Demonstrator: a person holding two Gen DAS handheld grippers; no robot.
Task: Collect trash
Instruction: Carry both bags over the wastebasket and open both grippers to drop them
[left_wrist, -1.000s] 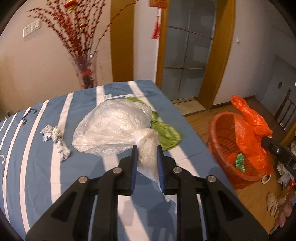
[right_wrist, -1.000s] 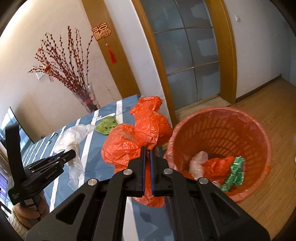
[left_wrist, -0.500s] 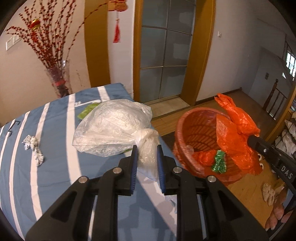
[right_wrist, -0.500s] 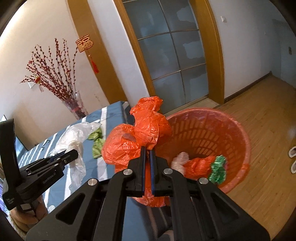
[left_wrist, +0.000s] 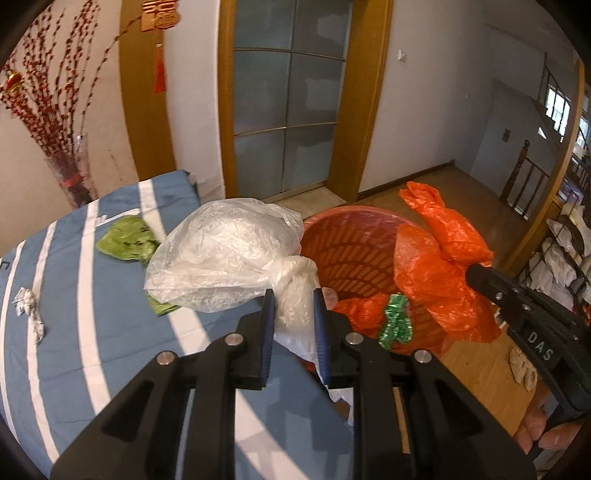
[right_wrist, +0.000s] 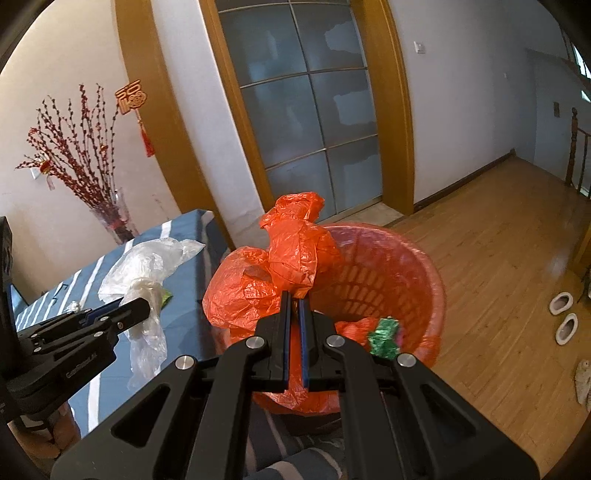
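My left gripper (left_wrist: 291, 306) is shut on the knotted neck of a clear plastic bag (left_wrist: 225, 254) and holds it in the air at the table's right edge, beside the orange basket (left_wrist: 351, 236). My right gripper (right_wrist: 294, 306) is shut on an orange plastic bag (right_wrist: 291, 243) and holds it above the near rim of the basket (right_wrist: 406, 266). Inside the basket lie orange plastic and a green foil wrapper (right_wrist: 384, 332). The right gripper and its orange bag (left_wrist: 439, 258) show in the left wrist view. The left gripper (right_wrist: 138, 308) with the clear bag (right_wrist: 147, 258) shows in the right wrist view.
On the blue striped tablecloth (left_wrist: 85, 295) lie a green wrapper (left_wrist: 125, 240) and a crumpled white paper scrap (left_wrist: 27, 306). A glass vase with red branches (left_wrist: 70, 177) stands at the table's far end. Slippers (right_wrist: 563, 321) lie on the wooden floor to the right.
Both grippers have swung right toward the basket. The clear bag has been lifted off the table and carried to its right edge. The orange bag now hangs over the basket.
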